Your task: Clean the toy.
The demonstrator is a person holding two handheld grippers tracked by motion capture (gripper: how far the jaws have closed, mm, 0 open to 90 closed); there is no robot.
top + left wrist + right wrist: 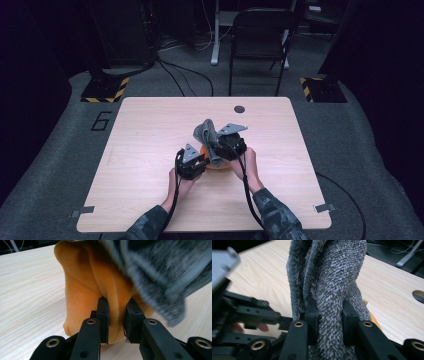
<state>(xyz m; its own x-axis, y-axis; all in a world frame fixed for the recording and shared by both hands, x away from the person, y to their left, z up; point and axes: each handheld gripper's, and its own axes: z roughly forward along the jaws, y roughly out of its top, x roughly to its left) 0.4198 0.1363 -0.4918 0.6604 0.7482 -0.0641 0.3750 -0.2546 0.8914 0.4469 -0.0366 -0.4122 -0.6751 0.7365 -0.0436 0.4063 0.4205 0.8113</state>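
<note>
An orange cloth (82,287) lies bunched on the wooden table (150,130), and my left gripper (117,315) is shut on a fold of it. The same orange cloth (216,167) peeks out between the two grippers in the high view. A grey fuzzy cloth (332,280) hangs upward, pinched by my right gripper (329,317), which is shut on it. In the high view the grey cloth (206,131) rises above the right gripper (220,145), just right of the left gripper (202,160). The grey cloth (160,270) drapes over the orange one.
A round cable hole (239,109) sits near the table's far edge. A black folding chair (260,40) stands behind the table, with cables on the floor. The other gripper's body (239,315) is close at the left in the right gripper view.
</note>
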